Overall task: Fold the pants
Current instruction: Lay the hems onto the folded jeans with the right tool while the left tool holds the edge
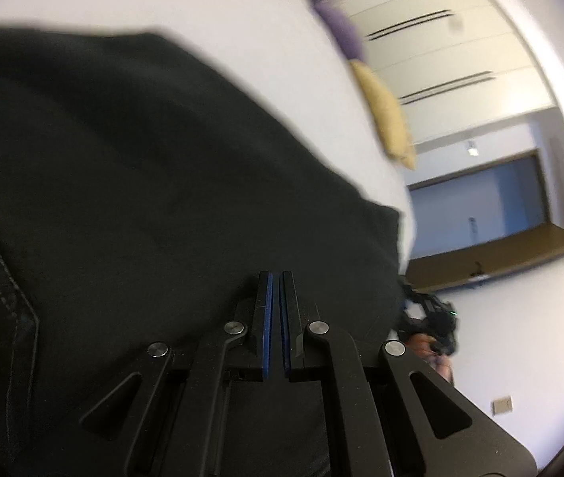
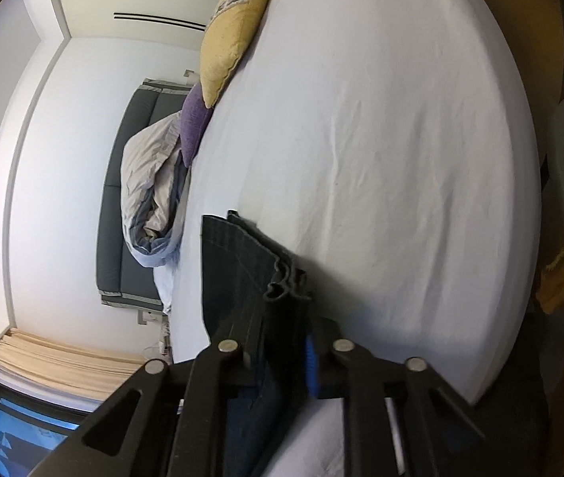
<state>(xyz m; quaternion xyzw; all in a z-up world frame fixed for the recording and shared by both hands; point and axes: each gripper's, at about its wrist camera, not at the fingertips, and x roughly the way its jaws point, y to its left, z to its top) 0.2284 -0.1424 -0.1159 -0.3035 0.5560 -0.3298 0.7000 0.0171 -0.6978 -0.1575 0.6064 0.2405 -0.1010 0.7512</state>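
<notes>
The dark pants (image 1: 131, 183) fill most of the left wrist view, spread over the white bed sheet (image 1: 218, 31), with a stitched seam at the left edge. My left gripper (image 1: 276, 278) has its blue-padded jaws nearly together, with no cloth seen between them, just above the fabric. In the right wrist view my right gripper (image 2: 286, 302) is shut on a bunched hem of the pants (image 2: 238, 262), which hangs from the jaws over the sheet (image 2: 381, 139). The other gripper and a hand (image 1: 433, 330) show past the pants' edge.
A yellow pillow (image 2: 234, 28) and a purple pillow (image 2: 194, 123) lie at the bed's far side, with a rumpled duvet (image 2: 150, 198) and grey headboard (image 2: 123, 214). A window (image 1: 477, 202), white walls and wardrobe doors surround the bed.
</notes>
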